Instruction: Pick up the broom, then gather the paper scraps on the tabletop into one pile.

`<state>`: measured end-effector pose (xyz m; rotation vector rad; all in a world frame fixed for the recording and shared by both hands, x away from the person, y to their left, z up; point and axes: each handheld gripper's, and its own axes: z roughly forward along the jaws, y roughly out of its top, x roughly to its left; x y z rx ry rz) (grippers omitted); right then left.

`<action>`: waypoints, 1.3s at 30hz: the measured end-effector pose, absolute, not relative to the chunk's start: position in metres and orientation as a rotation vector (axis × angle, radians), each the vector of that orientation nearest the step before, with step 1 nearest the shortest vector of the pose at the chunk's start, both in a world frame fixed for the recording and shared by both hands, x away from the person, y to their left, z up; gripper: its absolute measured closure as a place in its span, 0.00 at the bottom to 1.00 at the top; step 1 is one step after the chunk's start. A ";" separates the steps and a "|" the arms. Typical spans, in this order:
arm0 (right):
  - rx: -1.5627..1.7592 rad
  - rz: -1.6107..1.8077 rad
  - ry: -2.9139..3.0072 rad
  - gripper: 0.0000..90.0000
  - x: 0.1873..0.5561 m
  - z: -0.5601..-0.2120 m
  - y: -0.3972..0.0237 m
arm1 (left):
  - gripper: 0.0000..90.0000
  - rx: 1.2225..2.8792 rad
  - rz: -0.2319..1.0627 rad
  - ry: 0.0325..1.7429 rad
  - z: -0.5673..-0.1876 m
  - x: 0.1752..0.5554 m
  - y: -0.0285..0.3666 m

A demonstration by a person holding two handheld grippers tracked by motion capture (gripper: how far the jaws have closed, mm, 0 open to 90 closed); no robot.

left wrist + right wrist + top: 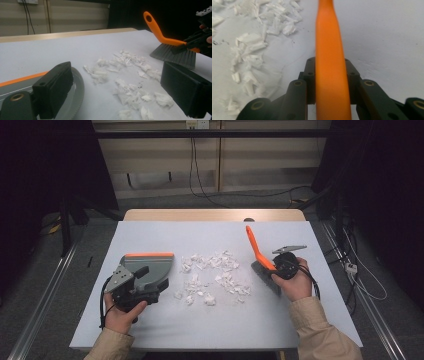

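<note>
A pile of torn white paper scraps [212,275] [127,75] [249,45] lies in the middle of the white table [150,235]. To its left lies a grey dustpan [150,265] [78,92] with an orange rim. My left gripper [150,285] [117,82] is open at the dustpan, its left jaw over the pan, with bare table and scraps between the jaws. My right gripper [272,269] [330,65] [185,46] is shut on the orange handle of a hand brush [257,251] [328,37] [156,27]. The grey bristles [175,53] rest at the right edge of the pile.
The table's far wooden edge [215,215] runs along the back. Black cables [192,165] hang down the wall behind. Metal floor rails [45,290] flank both sides of the table. Bare white surface lies in front of and behind the scraps.
</note>
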<state>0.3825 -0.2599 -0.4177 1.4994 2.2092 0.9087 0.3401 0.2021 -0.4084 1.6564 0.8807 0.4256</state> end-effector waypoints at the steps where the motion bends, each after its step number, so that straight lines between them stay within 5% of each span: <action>1: 1.489 0.906 2.212 0.79 0.383 -0.418 -0.259 | 0.12 1.654 0.427 0.882 -0.408 0.340 0.204; 21: 1.418 1.055 2.149 0.80 0.407 -0.411 -0.250 | 0.06 1.631 0.407 0.897 -0.407 0.341 0.221; 39: 1.296 1.036 2.115 0.80 0.474 -0.411 -0.215 | 0.06 1.645 0.402 0.906 -0.410 0.339 0.226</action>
